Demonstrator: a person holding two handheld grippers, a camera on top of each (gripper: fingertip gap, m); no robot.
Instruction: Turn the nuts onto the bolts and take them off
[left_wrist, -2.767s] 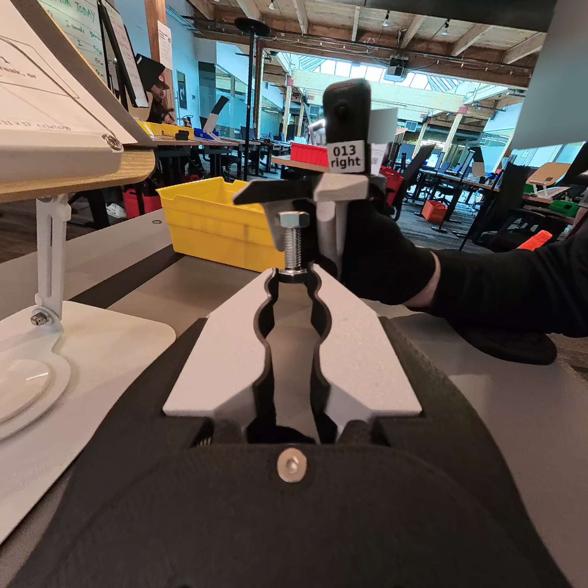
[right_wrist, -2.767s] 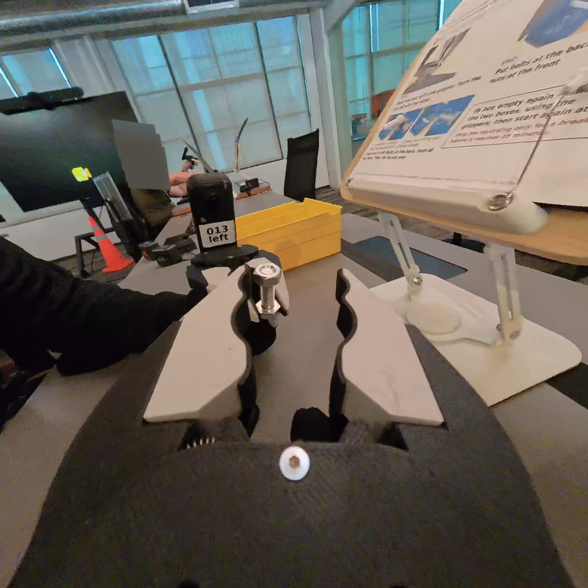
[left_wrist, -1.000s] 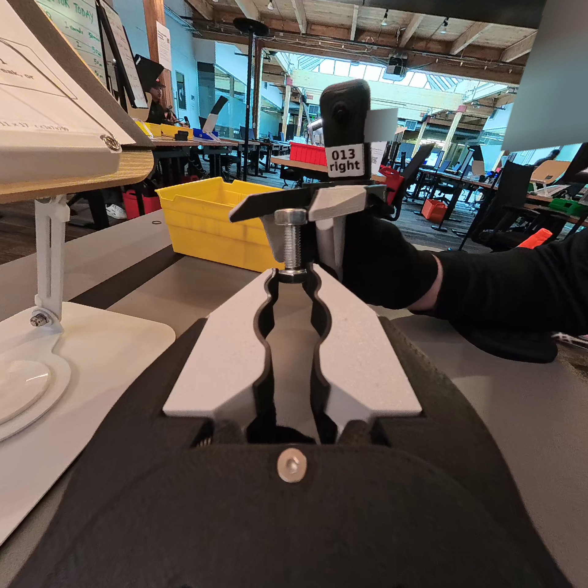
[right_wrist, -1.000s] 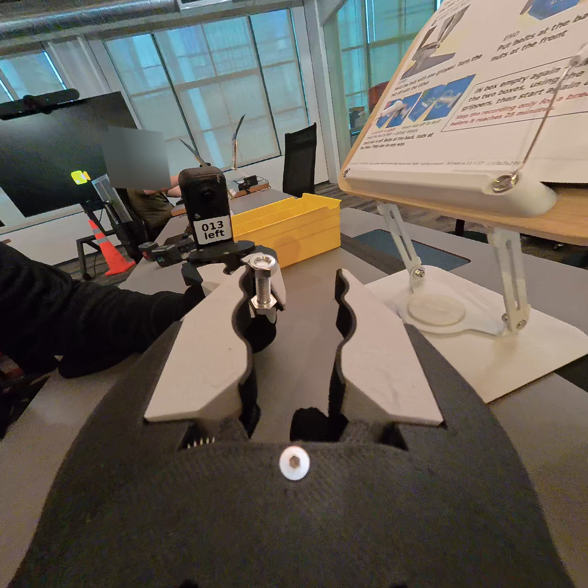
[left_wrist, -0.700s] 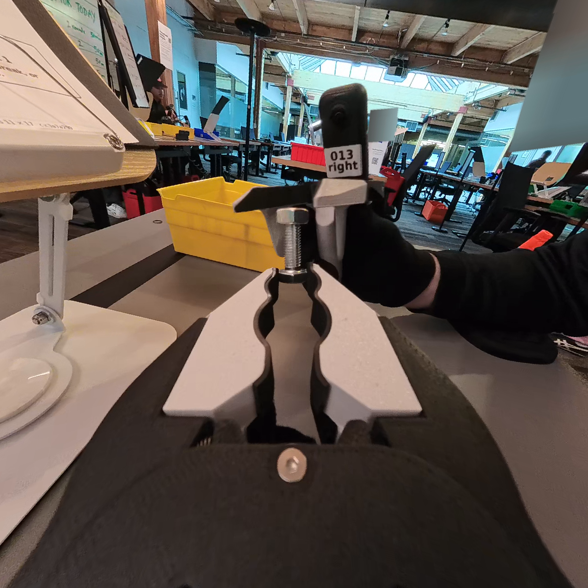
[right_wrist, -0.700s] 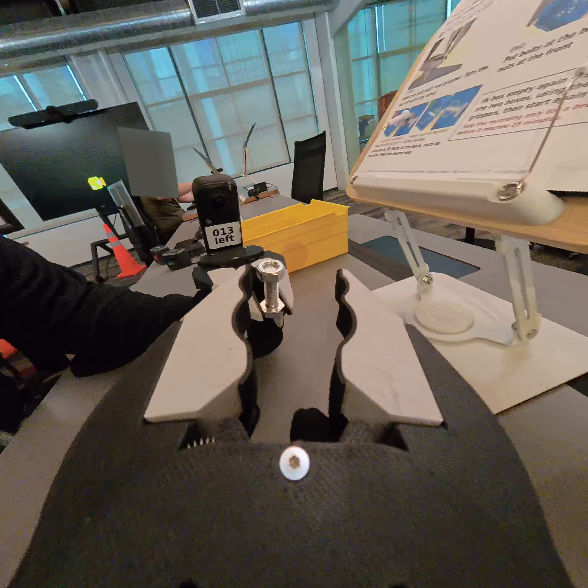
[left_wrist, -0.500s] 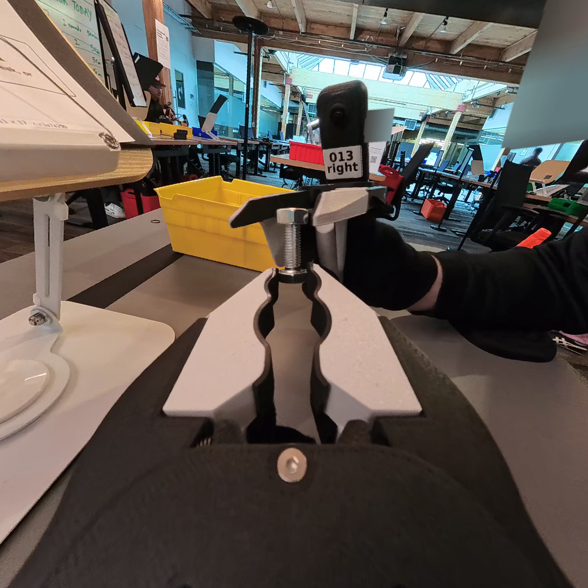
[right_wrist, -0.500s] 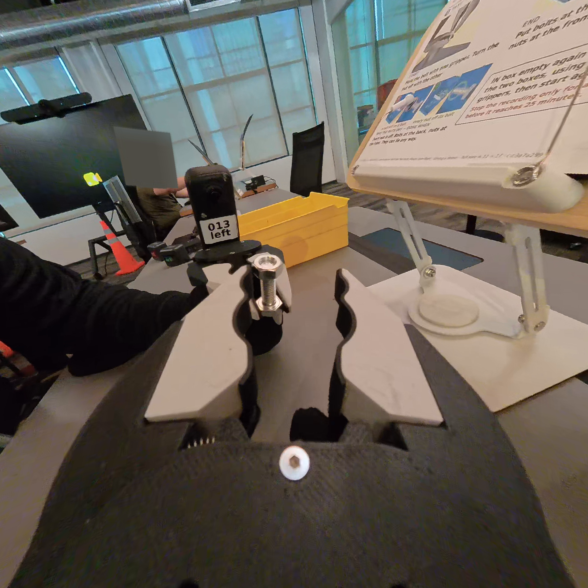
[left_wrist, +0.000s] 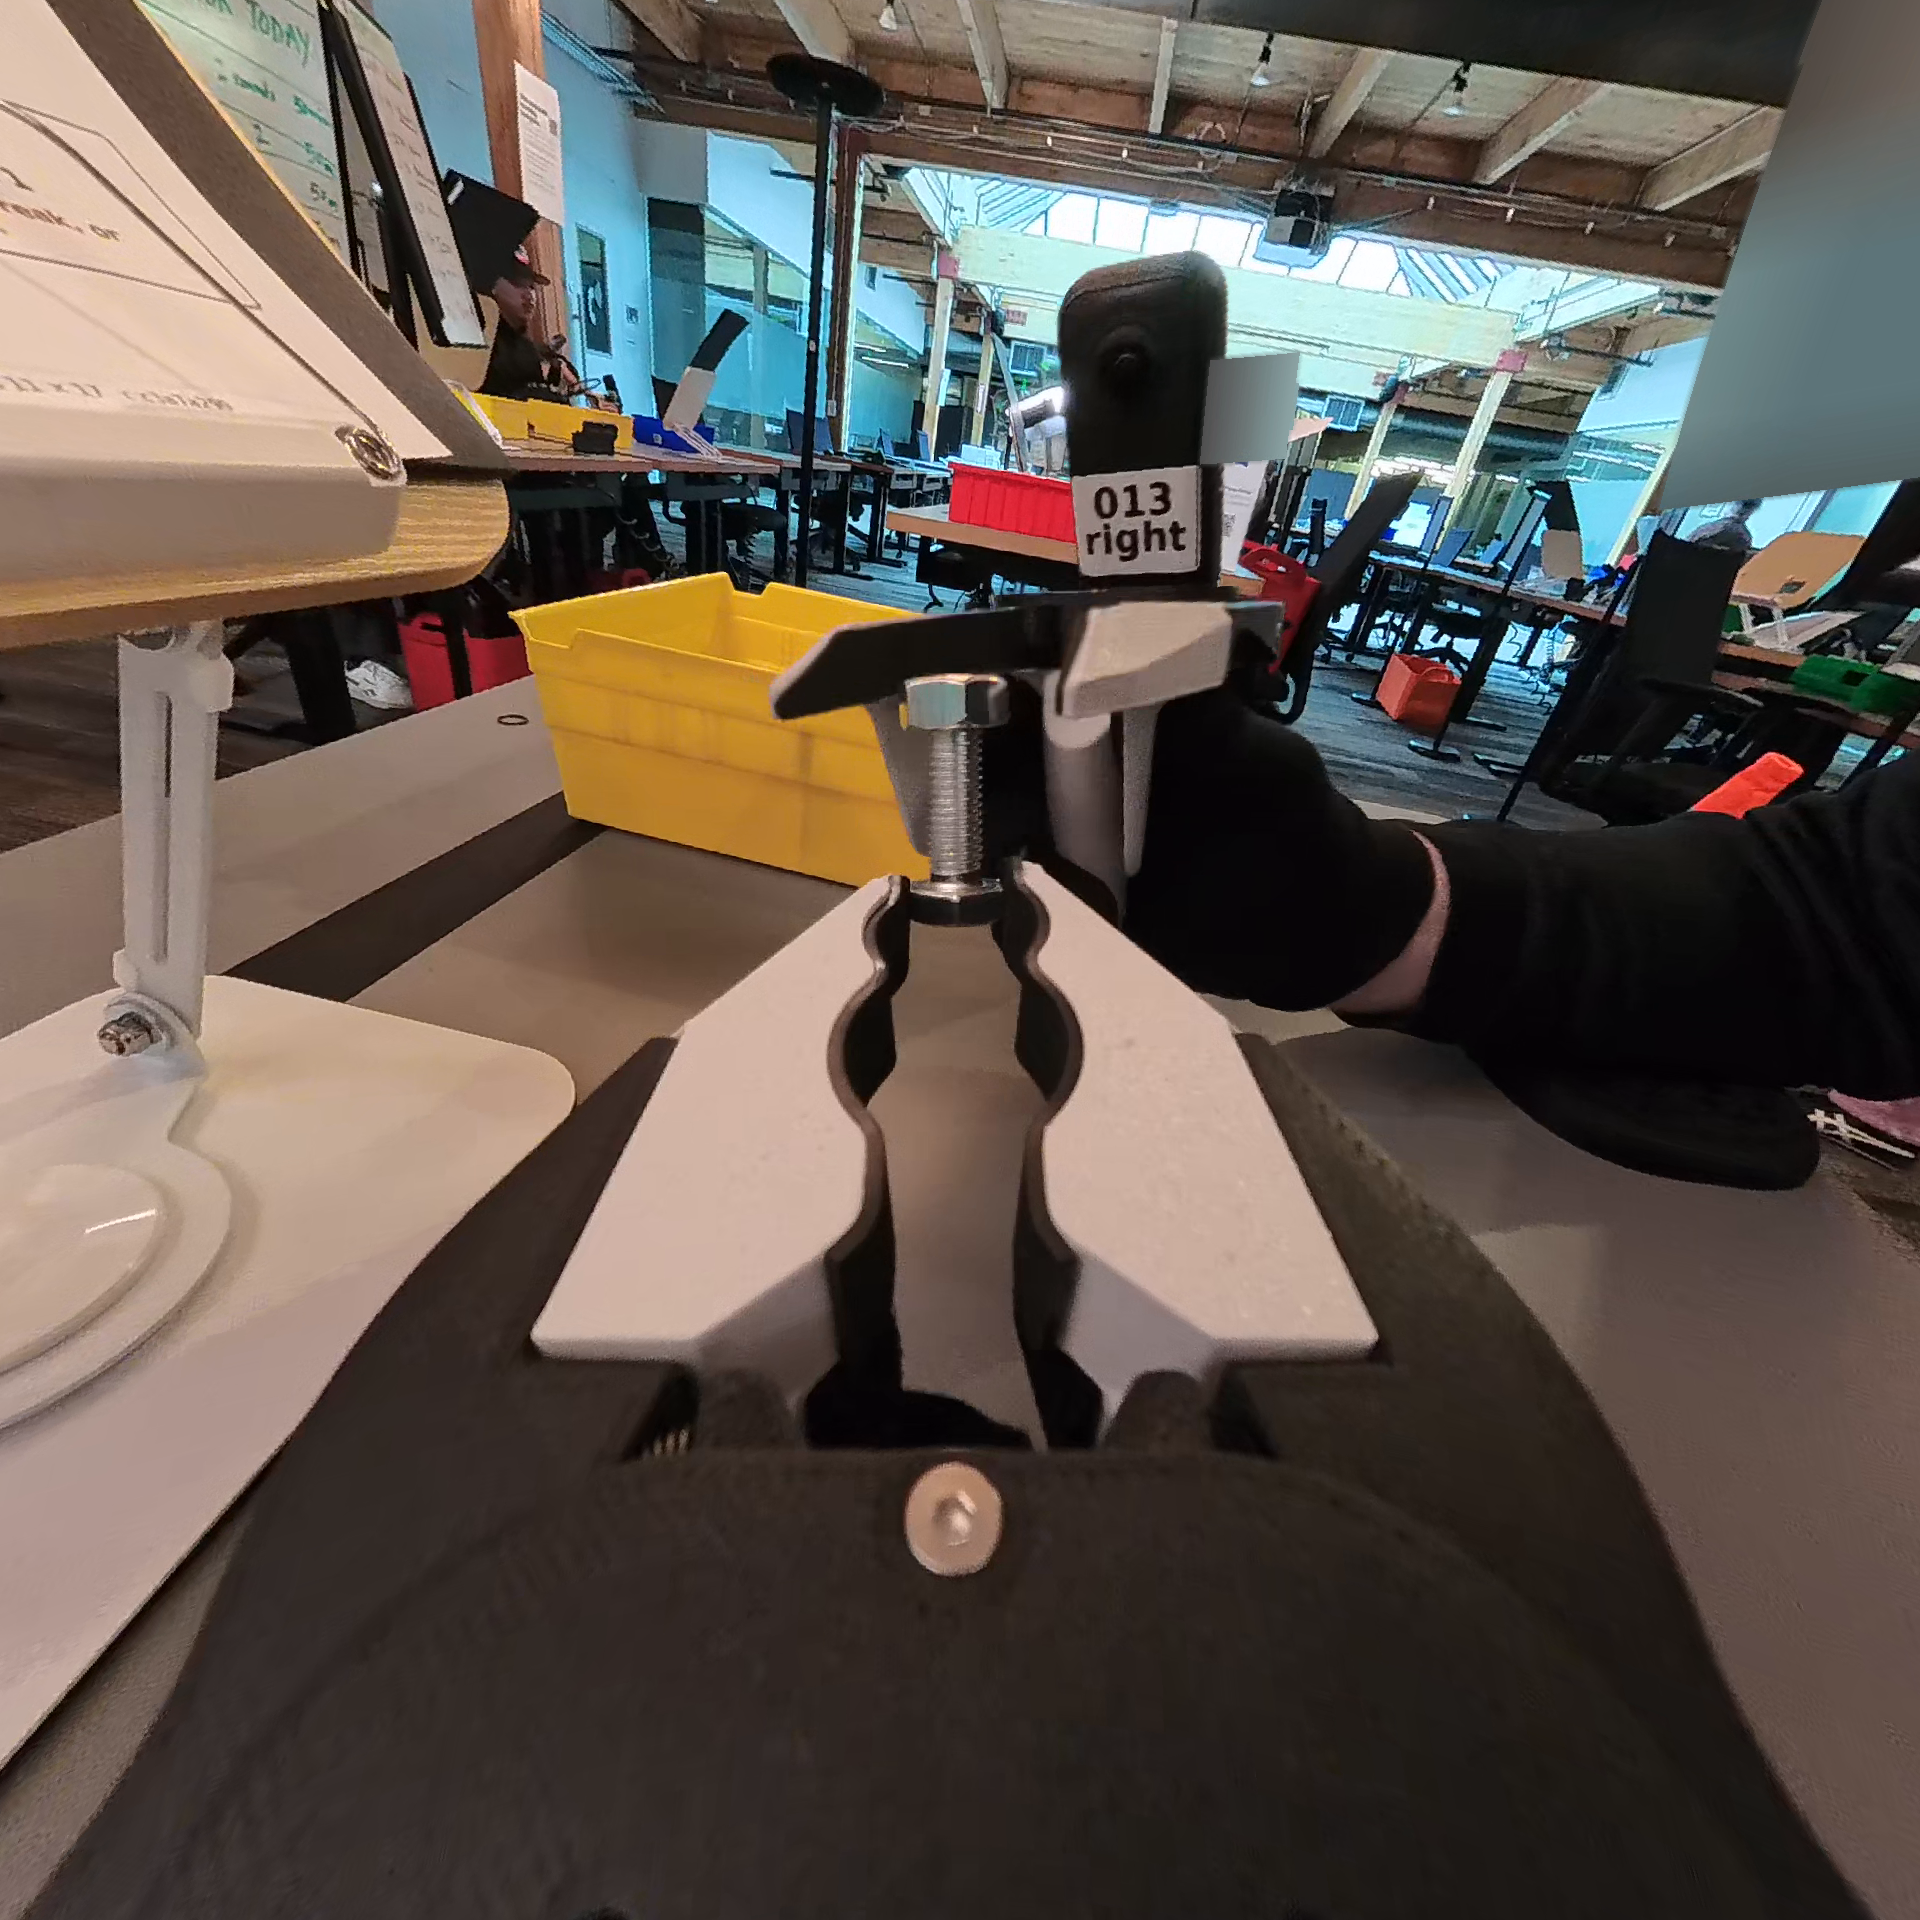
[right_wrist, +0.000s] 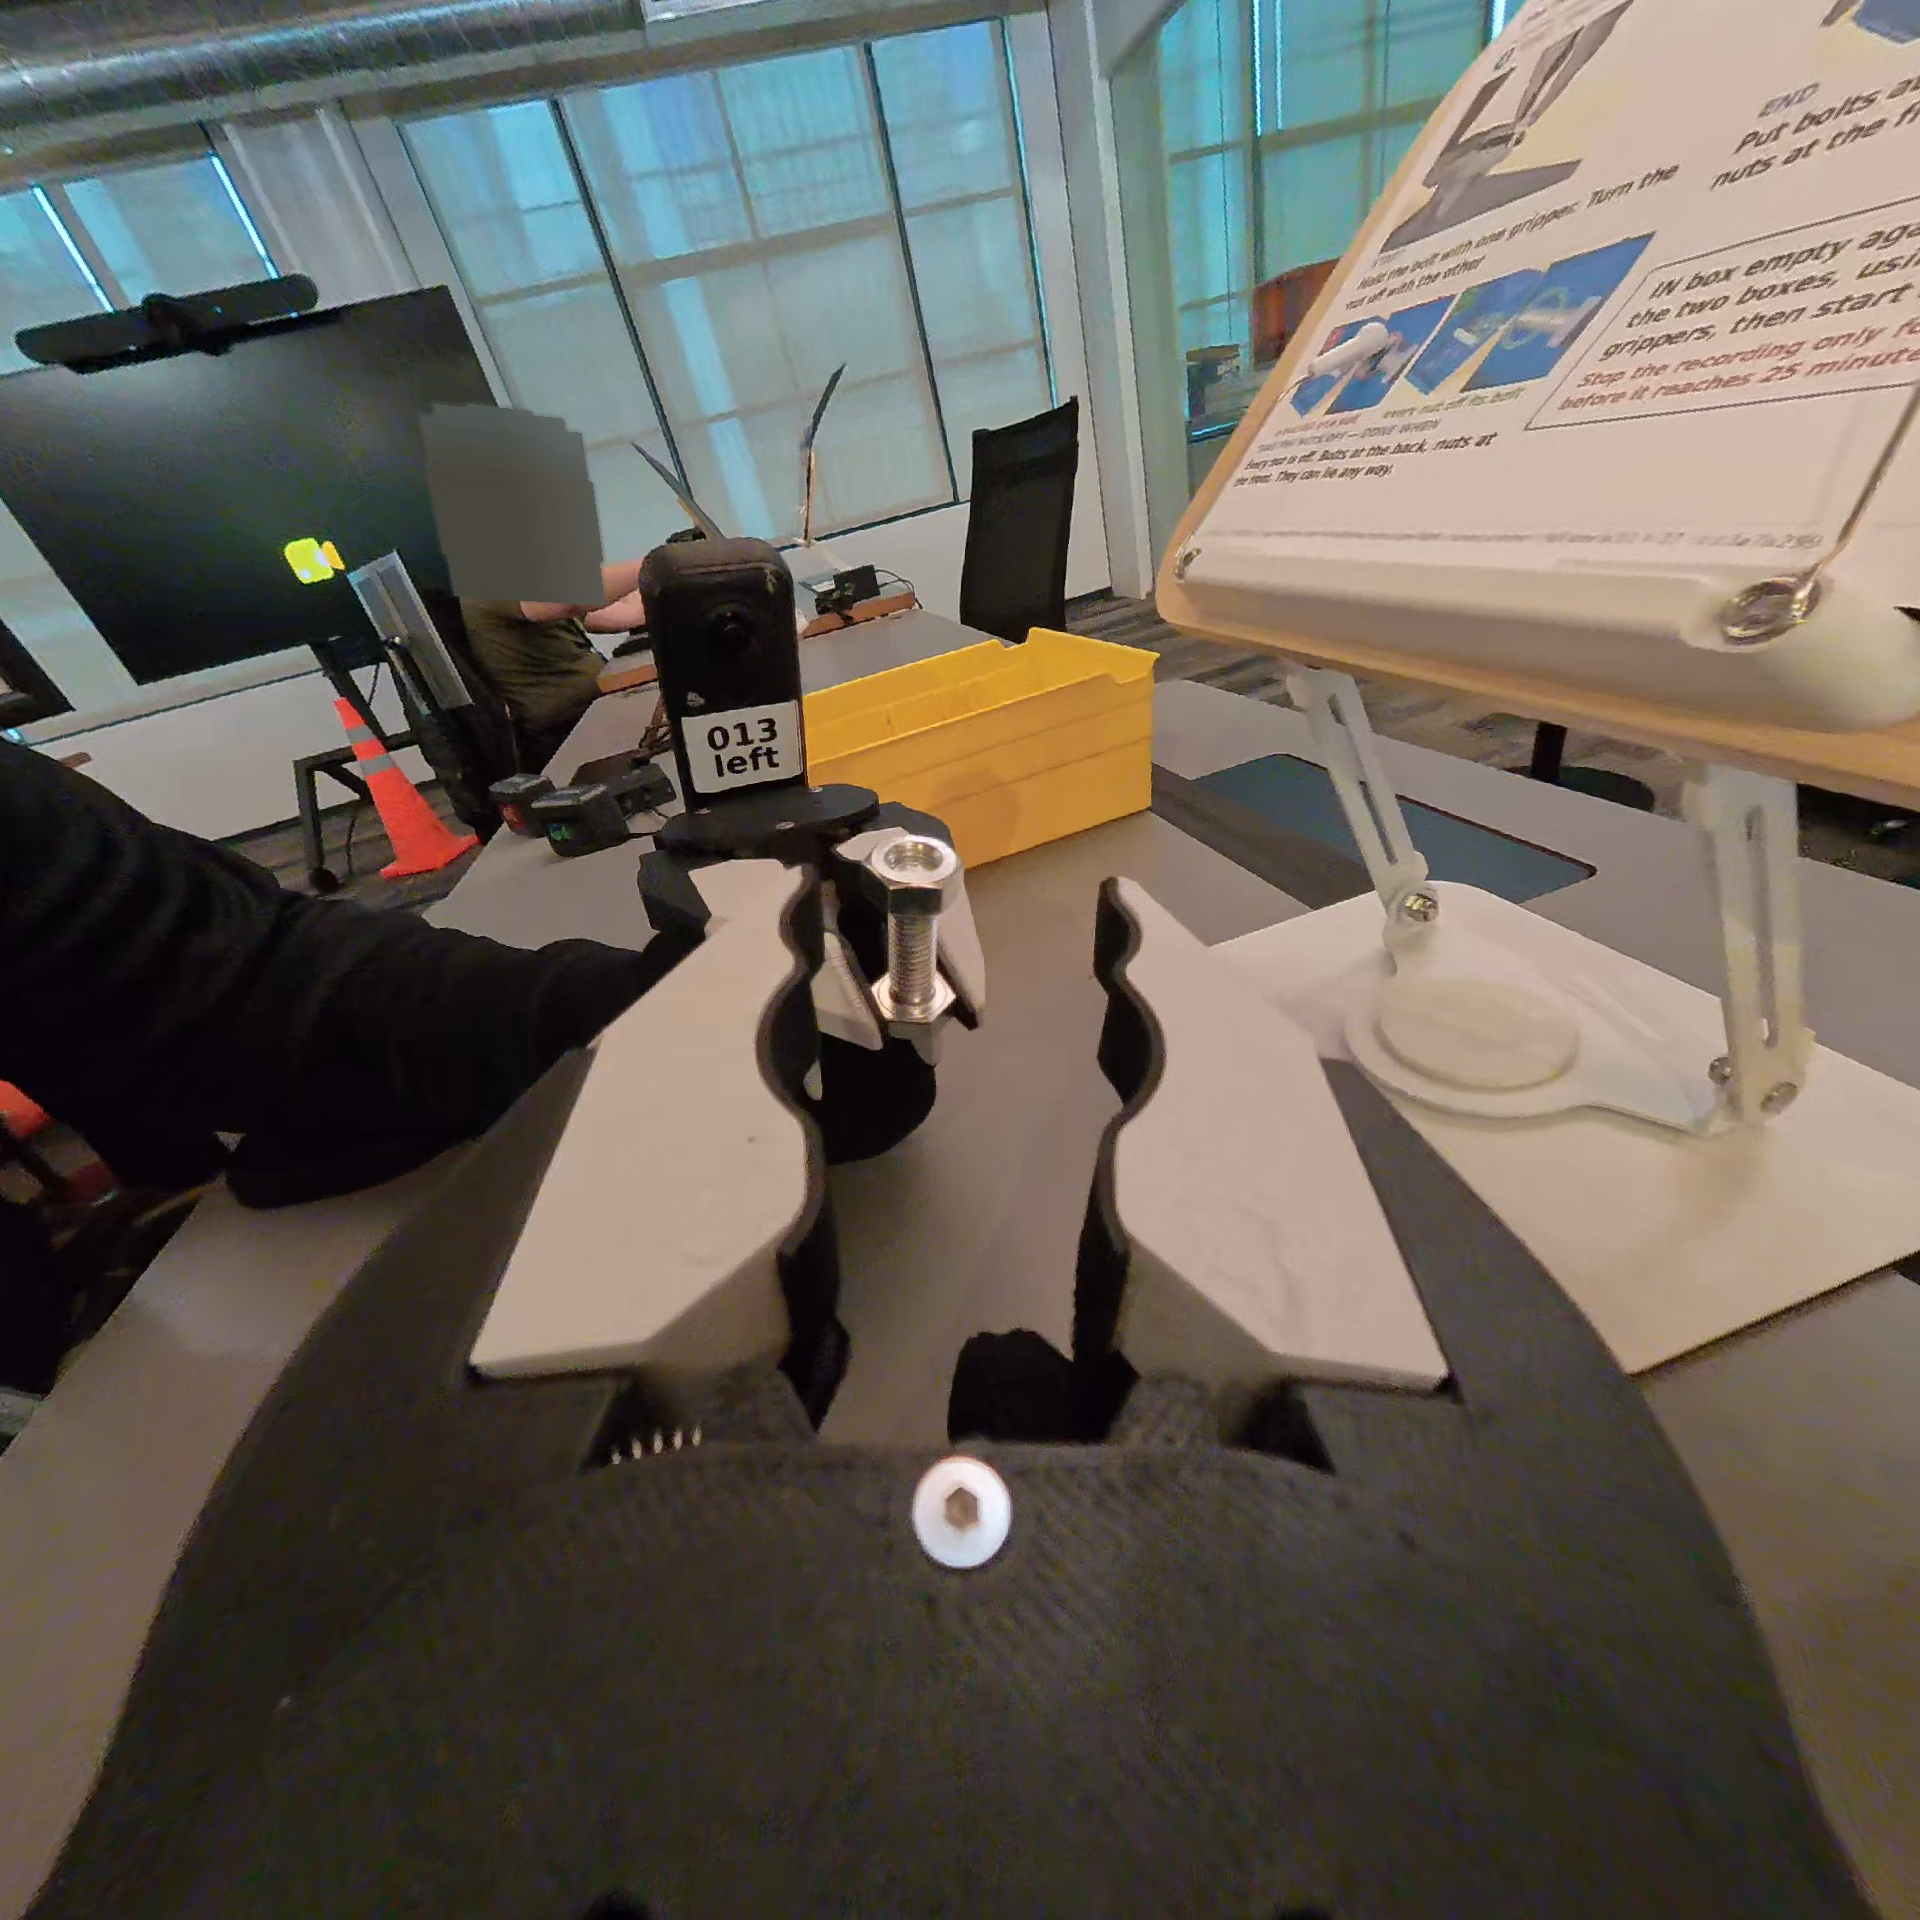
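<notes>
The left hand-held gripper (left_wrist: 954, 902) is clenched on the nut (left_wrist: 953, 896) at the lower end of a bolt (left_wrist: 955, 790), which stands upright at the centre of the left wrist frame with its hex head on top. Right behind the bolt, the right hand-held gripper (left_wrist: 1023, 717) rises with a black camera block above it and a black-gloved hand (left_wrist: 1262, 883) on its handle; that body hides the bench (left_wrist: 1662, 1330) beyond the bolt. A yellow bin (left_wrist: 717, 717) sits at centre left of the frame, behind and left of the bolt, and the white base of a document stand (left_wrist: 270, 1122) fills the lower left, with its tilted board in the upper left corner.

The right wrist view shows what the left one cannot — the right hand-held gripper (right_wrist: 951, 940) is released, its two white fingers (right_wrist: 1226, 1164) wide apart with bare bench between them. There the bolt (right_wrist: 914, 935) and its nut (right_wrist: 914, 1003) appear just past the left finger's tip, not between the two fingers, held in the left hand-held gripper (right_wrist: 914, 1008), whose camera block stands above it. The yellow bin (right_wrist: 987, 727) lies behind, at centre, and the document stand (right_wrist: 1507, 1039) takes the right side, its board filling the upper right. A seated person and an orange cone (right_wrist: 400, 805) show at far left — both well apart from the bench work.
</notes>
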